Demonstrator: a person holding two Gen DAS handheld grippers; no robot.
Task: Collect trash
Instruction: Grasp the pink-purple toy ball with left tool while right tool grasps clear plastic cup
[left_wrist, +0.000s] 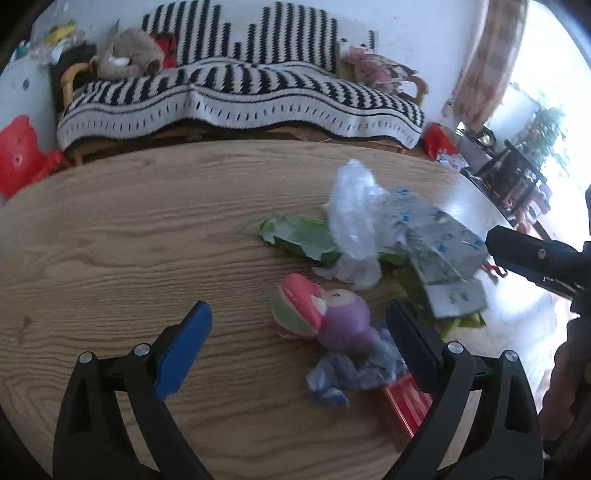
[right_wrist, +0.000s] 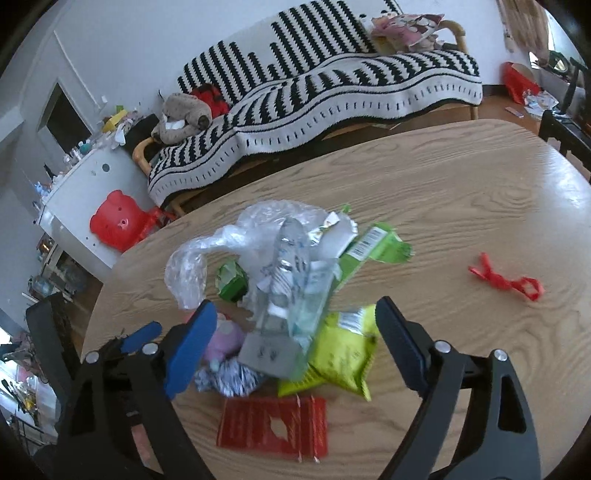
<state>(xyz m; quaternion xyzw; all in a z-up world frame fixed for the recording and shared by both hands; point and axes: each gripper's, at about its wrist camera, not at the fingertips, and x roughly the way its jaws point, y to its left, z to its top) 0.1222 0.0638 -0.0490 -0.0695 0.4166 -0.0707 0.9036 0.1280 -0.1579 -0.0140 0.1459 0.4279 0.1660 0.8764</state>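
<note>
You are working over a pale wooden table (right_wrist: 461, 206) with rounded corners. Beyond it, at twelve o'clock, a sofa under a black-and-white striped throw (right_wrist: 332, 85) carries a plush toy (right_wrist: 183, 116); a red bear-shaped stool (right_wrist: 116, 223) stands on the floor at ten o'clock.

The trash sits heaped near the table's middle: clear crumpled plastic (right_wrist: 229, 240), a silvery printed wrapper (right_wrist: 291, 280), green packets (right_wrist: 373, 247), a yellow-green snack bag (right_wrist: 343, 358), a flat red packet (right_wrist: 273, 424) nearest you at six o'clock, and a pink-and-purple soft toy (left_wrist: 325, 314). A red ribbon (right_wrist: 506, 280) lies apart at three o'clock.

Your right gripper (right_wrist: 291, 339) stands wide, its jaws either side of the heap's near edge and gripping nothing. Your left gripper (left_wrist: 299, 343) also stands wide, astride the toy and holding nothing.
</note>
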